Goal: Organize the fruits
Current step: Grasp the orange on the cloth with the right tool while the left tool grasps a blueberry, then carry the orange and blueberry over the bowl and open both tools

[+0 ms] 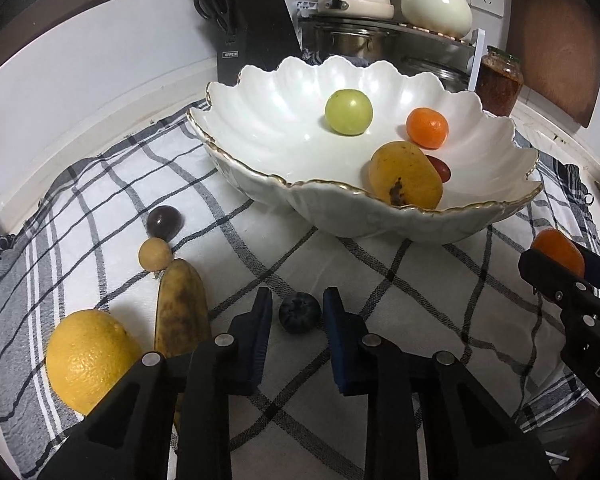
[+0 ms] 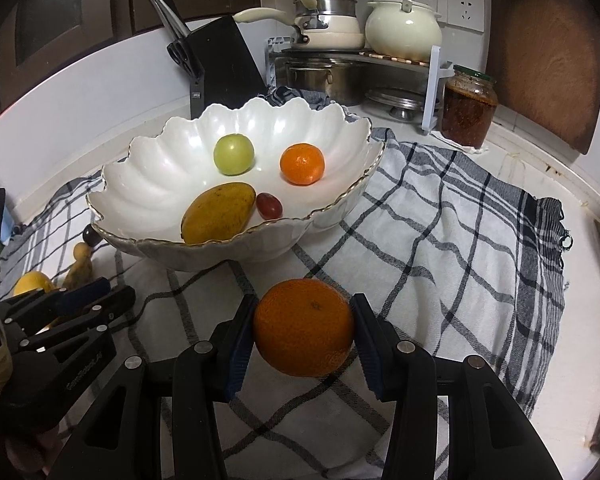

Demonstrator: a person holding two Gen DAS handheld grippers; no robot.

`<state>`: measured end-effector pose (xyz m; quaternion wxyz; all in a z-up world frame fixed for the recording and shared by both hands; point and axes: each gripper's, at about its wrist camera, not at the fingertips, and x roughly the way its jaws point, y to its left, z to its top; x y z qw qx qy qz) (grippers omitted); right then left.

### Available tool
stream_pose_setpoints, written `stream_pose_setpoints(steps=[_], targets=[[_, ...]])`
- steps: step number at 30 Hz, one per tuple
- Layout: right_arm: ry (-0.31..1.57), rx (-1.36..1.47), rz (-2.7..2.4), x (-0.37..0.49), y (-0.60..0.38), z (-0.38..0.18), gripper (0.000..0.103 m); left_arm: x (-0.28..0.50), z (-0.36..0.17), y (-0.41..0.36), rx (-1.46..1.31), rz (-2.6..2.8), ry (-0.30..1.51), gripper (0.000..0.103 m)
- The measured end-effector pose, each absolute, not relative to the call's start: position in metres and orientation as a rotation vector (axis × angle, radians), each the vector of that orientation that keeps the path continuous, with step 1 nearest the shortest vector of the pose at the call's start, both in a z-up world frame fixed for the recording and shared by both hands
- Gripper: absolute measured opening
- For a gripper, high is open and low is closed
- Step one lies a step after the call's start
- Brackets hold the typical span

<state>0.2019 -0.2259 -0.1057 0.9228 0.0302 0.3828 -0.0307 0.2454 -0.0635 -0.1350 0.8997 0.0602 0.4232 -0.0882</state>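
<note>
Premises: a domestic kitchen. Evidence: a black knife block (image 2: pixel 224 66) holding knives and scissors stands against the white wall; a two-tier metal corner rack (image 2: pixel 360 58) carries a cream long-handled saucepan (image 2: pixel 324 34) and a cream lidded ceramic pot (image 2: pixel 404 30), with a stainless steel stockpot (image 2: pixel 324 78) beneath; white wall sockets (image 2: pixel 466 8) sit above; a glass jar of dark red preserve (image 2: pixel 468 112) and a brown wooden chopping board (image 2: pixel 548 60) stand at the white worktop (image 2: pixel 572 184), under dark wooden cabinet doors (image 2: pixel 60 12)
</note>
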Motion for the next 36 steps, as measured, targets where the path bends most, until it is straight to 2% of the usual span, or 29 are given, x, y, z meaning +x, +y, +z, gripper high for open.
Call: stream_pose_setpoints(steps=[16,27,36], targets=[[0.770,0.061,-0.063,0.198,-0.226,-0.098,0.048,0.237,-0.124,-0.060,0.121,-0.182,0.853,0.021],[0.696,0.051,-0.067,0.187,-0.223,-0.062,0.048,0.223,-0.080,-0.054,0.108,-0.189,0.776,0.021],[0.649,0.045,-0.068,0.203,-0.230,-0.033,0.048,0.242,-0.044,-0.061,0.094,-0.206,0.719,0.021]])
